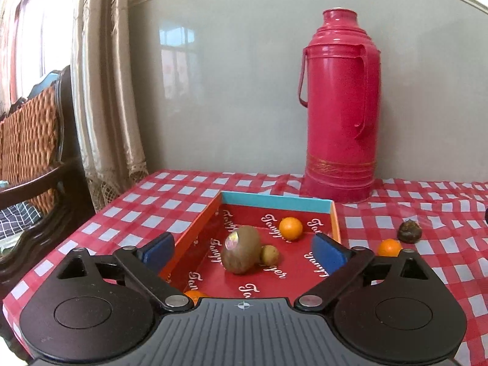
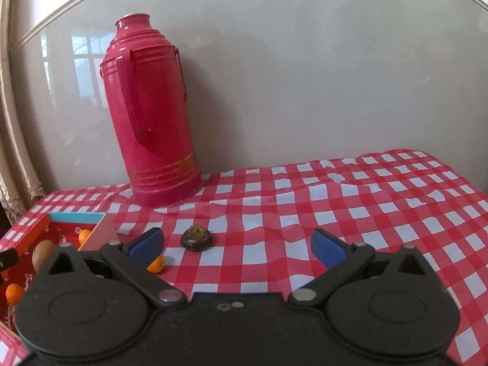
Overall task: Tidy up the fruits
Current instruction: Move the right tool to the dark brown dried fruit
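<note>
While both claws gape wide and empty, the dark fruit (image 2: 196,238) sits just ahead between the right gripper (image 2: 238,244) tips.

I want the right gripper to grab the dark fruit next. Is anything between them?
Nothing visible. The dark fruit lies on bare tablecloth ahead of the open right gripper, left of centre. The small orange sits beside the left finger, off that path.

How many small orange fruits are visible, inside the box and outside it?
3. One orange lies near the box's far wall, another orange at its near end, half hidden by the left gripper; the third orange lies outside on the tablecloth.
</note>
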Motion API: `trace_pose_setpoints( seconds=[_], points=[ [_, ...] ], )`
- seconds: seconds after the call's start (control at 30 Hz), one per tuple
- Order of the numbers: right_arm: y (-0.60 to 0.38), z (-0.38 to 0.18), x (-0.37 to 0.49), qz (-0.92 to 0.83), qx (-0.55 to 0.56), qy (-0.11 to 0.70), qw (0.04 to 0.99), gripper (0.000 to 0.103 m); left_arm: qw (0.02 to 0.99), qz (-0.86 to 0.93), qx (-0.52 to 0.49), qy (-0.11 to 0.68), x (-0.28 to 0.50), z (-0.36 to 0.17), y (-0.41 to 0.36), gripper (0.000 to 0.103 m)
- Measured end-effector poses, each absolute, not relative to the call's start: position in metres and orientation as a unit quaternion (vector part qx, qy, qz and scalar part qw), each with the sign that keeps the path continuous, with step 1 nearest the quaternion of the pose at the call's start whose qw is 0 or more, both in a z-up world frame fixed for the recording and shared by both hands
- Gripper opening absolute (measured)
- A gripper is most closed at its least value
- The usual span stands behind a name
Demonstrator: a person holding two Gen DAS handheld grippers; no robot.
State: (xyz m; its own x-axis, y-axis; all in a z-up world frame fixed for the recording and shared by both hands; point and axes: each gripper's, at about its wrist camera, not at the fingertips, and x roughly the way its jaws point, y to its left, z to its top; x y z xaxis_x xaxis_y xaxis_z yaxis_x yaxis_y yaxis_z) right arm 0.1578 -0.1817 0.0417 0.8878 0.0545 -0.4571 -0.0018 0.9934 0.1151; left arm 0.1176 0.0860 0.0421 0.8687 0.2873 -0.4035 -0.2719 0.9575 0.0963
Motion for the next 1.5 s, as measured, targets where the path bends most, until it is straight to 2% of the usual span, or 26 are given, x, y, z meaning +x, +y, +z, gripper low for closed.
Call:
trace_pose_setpoints(
  seconds=[0.53, 0.73, 1.07, 1.5],
  points=[
    [-0.164, 0.032, 0.177, 0.046, 0.016, 0.244, 0.969, 0.097, 0.963, 0.170, 0.021, 0.209, 0.119, 0.039, 0.110, 0.097],
    [-0.153, 0.027, 0.190, 0.057, 0.011, 0.242, 0.969, 0.097, 0.958, 0.201, 0.004, 0.203, 0.114, 0.039, 0.143, 0.103],
    [-0.127, 0.009, 0.222, 0.065, -0.009, 0.265, 0.962, 0.097, 0.949, 0.246, -0.022, 0.199, 0.107, 0.034, 0.195, 0.103],
    [-0.114, -0.010, 0.259, 0.052, -0.013, 0.297, 0.954, 0.079, 0.925, 0.307, -0.049, 0.217, 0.106, 0.018, 0.252, 0.103]
  ],
)
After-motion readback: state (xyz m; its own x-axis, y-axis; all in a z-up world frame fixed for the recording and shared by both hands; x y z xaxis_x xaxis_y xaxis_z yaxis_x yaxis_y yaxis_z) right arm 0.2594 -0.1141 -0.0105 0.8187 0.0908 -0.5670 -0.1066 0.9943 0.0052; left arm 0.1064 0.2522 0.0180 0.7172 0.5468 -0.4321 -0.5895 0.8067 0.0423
